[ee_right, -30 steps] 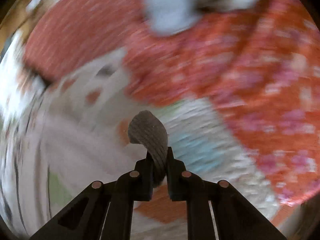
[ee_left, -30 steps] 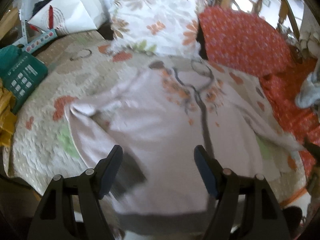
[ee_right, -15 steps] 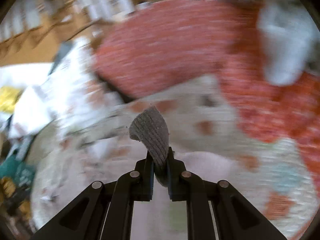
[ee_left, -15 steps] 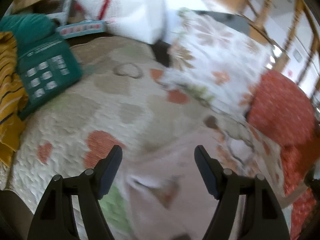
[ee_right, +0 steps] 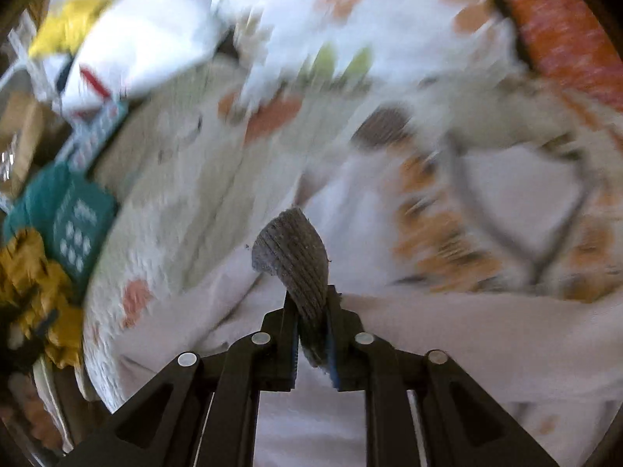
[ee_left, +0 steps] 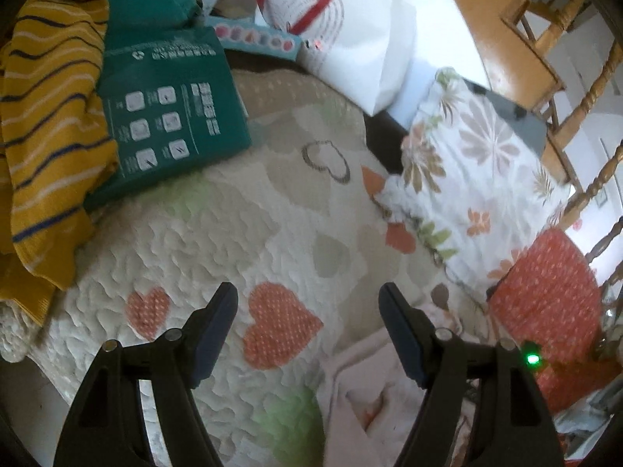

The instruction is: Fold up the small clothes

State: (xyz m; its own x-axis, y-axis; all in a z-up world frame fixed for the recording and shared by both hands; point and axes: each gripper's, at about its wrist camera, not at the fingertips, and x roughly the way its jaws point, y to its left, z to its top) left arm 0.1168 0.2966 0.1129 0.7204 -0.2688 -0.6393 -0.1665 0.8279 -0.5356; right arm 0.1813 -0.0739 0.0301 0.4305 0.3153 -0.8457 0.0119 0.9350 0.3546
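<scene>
Hovering your left gripper (ee_left: pixel 307 303) with jaws spread and empty above the quilt (ee_left: pixel 218 241), you are leaving the pink garment (ee_left: pixel 362 397) lying lower right. Your right gripper (ee_right: pixel 311 307) is pinching the garment's grey ribbed cuff (ee_right: pixel 296 249), probably carrying the sleeve across the body for a fold.

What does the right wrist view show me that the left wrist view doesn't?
Only the right wrist view shows the right gripper shut on the grey ribbed cuff, and the pink top's neckline, blurred. Only the left wrist view shows the left gripper open and empty over the quilt, plus wooden chairs. Both show the green package, the yellow striped garment and the floral pillow.
</scene>
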